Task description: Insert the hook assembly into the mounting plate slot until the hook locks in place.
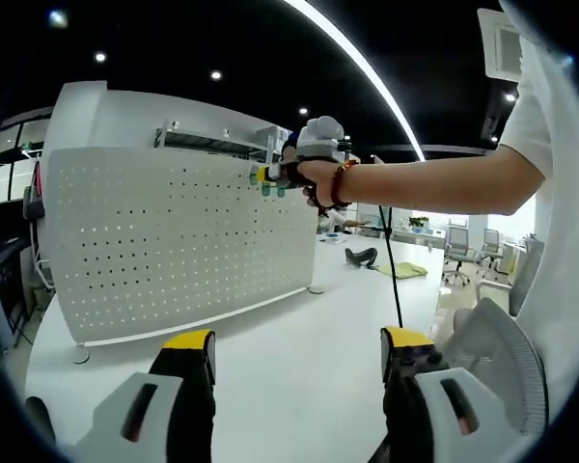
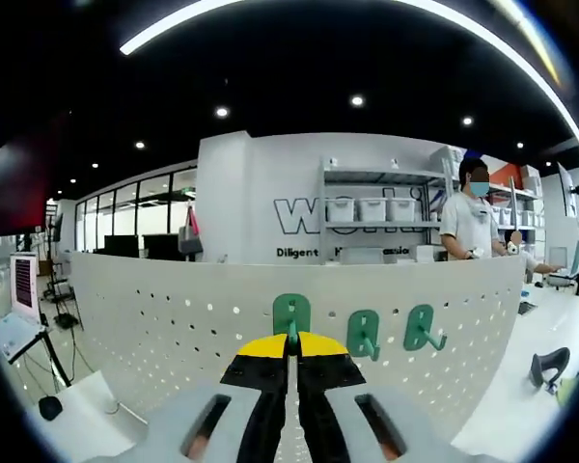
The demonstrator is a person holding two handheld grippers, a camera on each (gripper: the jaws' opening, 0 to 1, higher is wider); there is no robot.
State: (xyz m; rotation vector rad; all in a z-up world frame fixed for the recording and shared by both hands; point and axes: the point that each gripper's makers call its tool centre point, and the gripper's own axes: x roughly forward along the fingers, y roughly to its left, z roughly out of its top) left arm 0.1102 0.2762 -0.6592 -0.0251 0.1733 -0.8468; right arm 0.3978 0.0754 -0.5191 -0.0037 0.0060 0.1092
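A white perforated mounting plate (image 1: 174, 241) stands upright on the white table (image 1: 289, 367). My left gripper (image 1: 299, 342) hovers low over the table in front of it, open, with nothing between its yellow-tipped fingers. A person's hand holds my right gripper (image 1: 275, 174) at the plate's upper right edge. In the right gripper view, my right gripper (image 2: 291, 345) is shut on a green hook (image 2: 291, 313) pressed against the plate (image 2: 174, 328). Two more green hooks (image 2: 364, 333) (image 2: 423, 328) hang on the plate just to its right.
A black cable (image 1: 394, 260) trails from the right hand down to the table. A mesh office chair (image 1: 497, 362) is at the right. A dark object (image 2: 550, 367) lies on the table beyond the plate. A person (image 2: 468, 227) stands by shelves (image 2: 376, 207) behind.
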